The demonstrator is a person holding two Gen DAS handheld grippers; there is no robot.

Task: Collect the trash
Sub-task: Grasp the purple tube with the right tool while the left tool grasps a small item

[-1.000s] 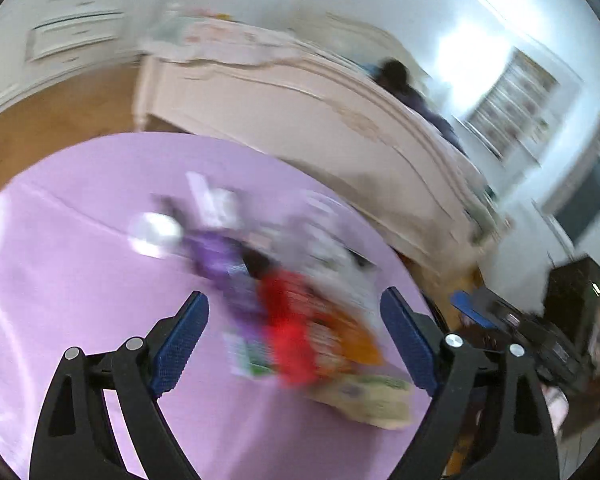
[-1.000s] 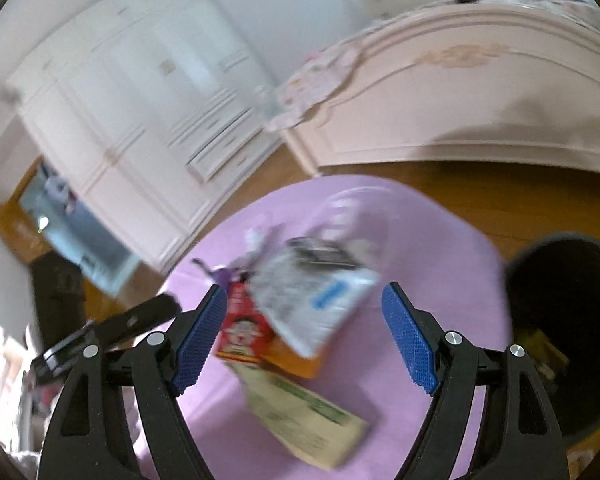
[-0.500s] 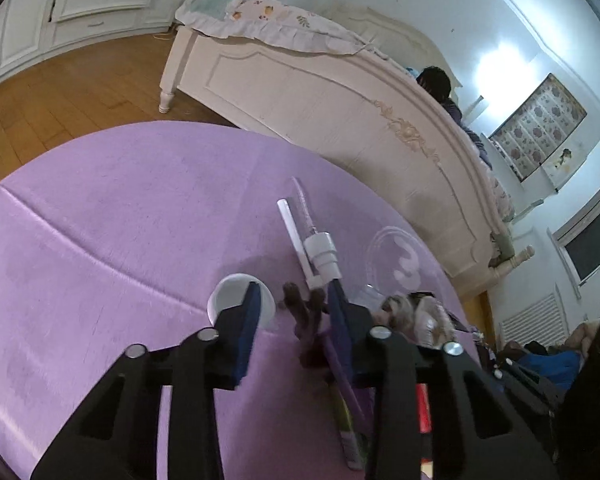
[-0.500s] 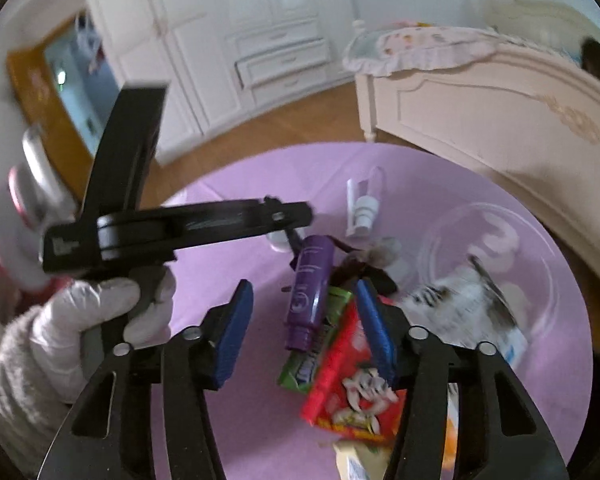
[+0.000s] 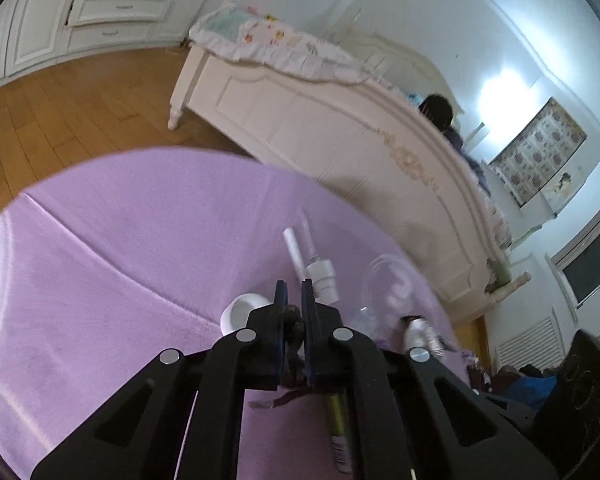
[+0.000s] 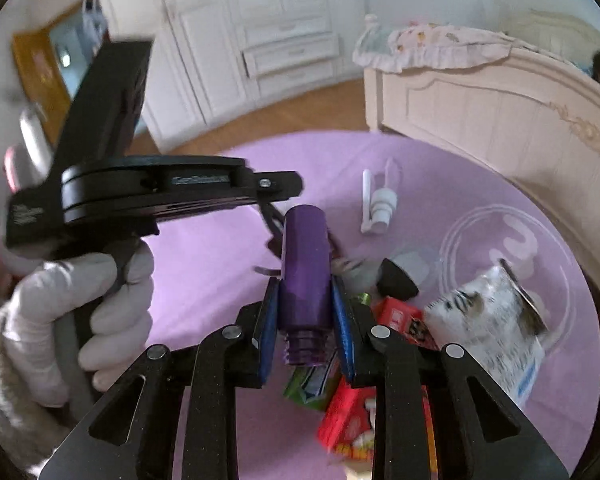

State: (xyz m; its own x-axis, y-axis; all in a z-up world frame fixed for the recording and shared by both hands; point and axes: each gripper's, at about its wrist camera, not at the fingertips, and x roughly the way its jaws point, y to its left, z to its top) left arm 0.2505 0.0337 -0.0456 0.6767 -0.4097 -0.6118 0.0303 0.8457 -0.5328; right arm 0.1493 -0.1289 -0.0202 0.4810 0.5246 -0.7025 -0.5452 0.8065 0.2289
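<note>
Mid-table (image 5: 120, 248), the left gripper (image 5: 293, 300) had pinched shut on a dark scrap (image 5: 294, 322); the right gripper's (image 6: 305, 292) jaws were closing around a purple bottle (image 6: 304, 264), both ready for binning.

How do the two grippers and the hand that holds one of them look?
Both the left gripper and the right gripper have black angular frames, silver rivets and blue pads. The left hand wears a white glove and a fuzzy grey sleeve.

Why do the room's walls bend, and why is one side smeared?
Both views come through fisheye lenses, curving the cream bed frame and white wardrobe. Left wrist view: hard glare on the wall. Right wrist view: motion blur on the gloved left hand; the purple plastic bottle stays sharp.
</note>
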